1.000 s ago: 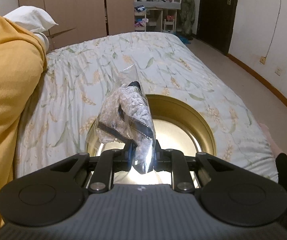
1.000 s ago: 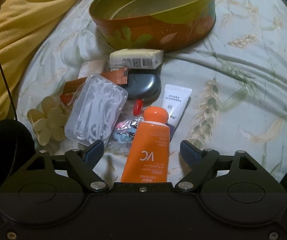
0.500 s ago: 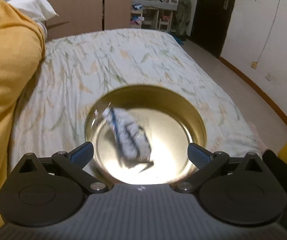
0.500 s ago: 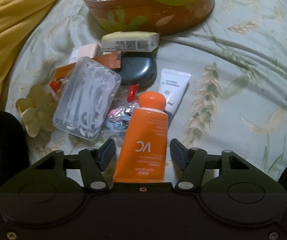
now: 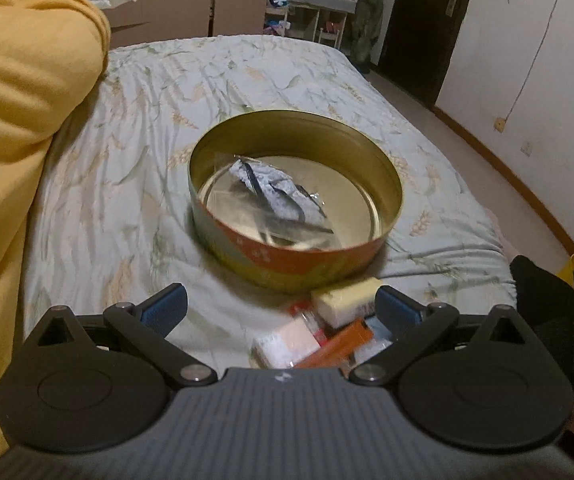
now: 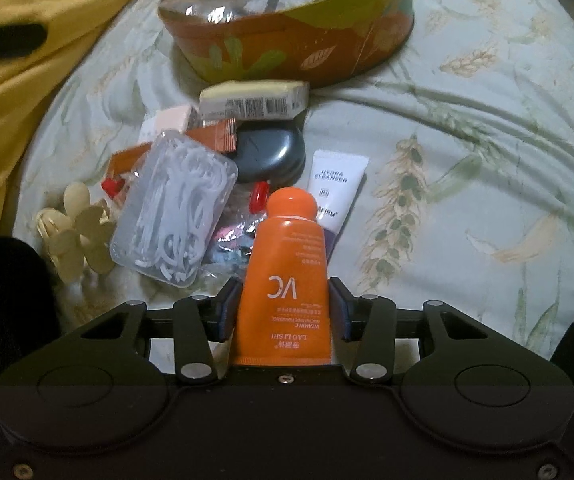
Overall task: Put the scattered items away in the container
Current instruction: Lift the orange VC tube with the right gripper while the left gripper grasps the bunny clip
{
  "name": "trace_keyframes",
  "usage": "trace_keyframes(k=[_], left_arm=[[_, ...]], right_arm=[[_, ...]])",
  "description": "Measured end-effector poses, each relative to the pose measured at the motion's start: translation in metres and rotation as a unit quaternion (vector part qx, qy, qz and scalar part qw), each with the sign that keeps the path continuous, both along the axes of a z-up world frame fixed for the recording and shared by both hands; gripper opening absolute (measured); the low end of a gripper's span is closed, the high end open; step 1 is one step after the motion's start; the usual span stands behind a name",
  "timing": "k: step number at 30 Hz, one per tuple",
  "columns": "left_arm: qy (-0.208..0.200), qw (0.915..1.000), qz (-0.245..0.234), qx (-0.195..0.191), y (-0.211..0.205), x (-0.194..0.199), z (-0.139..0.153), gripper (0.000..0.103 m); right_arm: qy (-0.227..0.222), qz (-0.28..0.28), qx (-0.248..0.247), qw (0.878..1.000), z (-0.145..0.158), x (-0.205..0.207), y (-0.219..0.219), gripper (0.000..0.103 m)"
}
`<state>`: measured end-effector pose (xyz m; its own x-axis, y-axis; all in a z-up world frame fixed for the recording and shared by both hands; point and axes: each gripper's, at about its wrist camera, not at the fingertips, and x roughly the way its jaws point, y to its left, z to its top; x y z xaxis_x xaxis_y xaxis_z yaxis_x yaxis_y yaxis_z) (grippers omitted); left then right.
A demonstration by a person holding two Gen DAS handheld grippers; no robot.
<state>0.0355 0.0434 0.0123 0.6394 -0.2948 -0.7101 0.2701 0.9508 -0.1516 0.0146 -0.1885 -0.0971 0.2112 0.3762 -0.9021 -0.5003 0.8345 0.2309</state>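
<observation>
The round tin [image 5: 307, 264] with a gold inside and orange floral wall sits on the bed, and a clear bag [image 5: 275, 188] of white stuff lies in it. My left gripper [image 5: 283, 304] is wide open and empty, just short of the tin and above a cream box [image 5: 343, 300] and a pink block [image 5: 287, 340]. My right gripper [image 6: 285, 308] is closing on the orange VC tube [image 6: 285, 264], with both pads against its sides. Beyond it lie a floss-pick box [image 6: 175, 208], a dark compact [image 6: 267, 152], a white cleanser tube [image 6: 337, 184] and a beige hair claw [image 6: 75, 240].
A yellow blanket [image 5: 15, 120] is heaped along the left side of the floral bedsheet [image 5: 135, 168]. The bed's edge drops to the floor [image 5: 467, 128] on the right. The tin [image 6: 287, 52] stands just behind the pile of items.
The left gripper opened, the clear bag dropped into the tin, and the gripper drew back over the pile. The right jaws closed in onto the orange tube.
</observation>
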Motion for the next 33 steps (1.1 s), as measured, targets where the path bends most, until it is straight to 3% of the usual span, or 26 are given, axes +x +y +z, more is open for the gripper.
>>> trace_keyframes(k=[5,14,24,33], left_arm=[[-0.001,0.9994,0.01,-0.032,0.01,-0.028,-0.009,0.103],[0.03,0.9993,-0.004,-0.024,0.019,-0.06,-0.037,0.103],[0.066,0.9966,-0.05,-0.002,-0.001,-0.067,-0.065,0.103],[0.099,0.994,-0.048,0.004,-0.011,-0.063,-0.089,0.103]], right_arm=[[-0.005,-0.027,0.038,0.999,0.013,0.001,-0.017,0.043],[0.007,-0.072,0.078,0.994,0.023,0.007,-0.04,0.042],[0.0,-0.075,0.069,0.995,0.027,0.004,-0.041,0.042],[-0.006,-0.073,0.059,0.996,0.037,0.006,-0.038,0.042]])
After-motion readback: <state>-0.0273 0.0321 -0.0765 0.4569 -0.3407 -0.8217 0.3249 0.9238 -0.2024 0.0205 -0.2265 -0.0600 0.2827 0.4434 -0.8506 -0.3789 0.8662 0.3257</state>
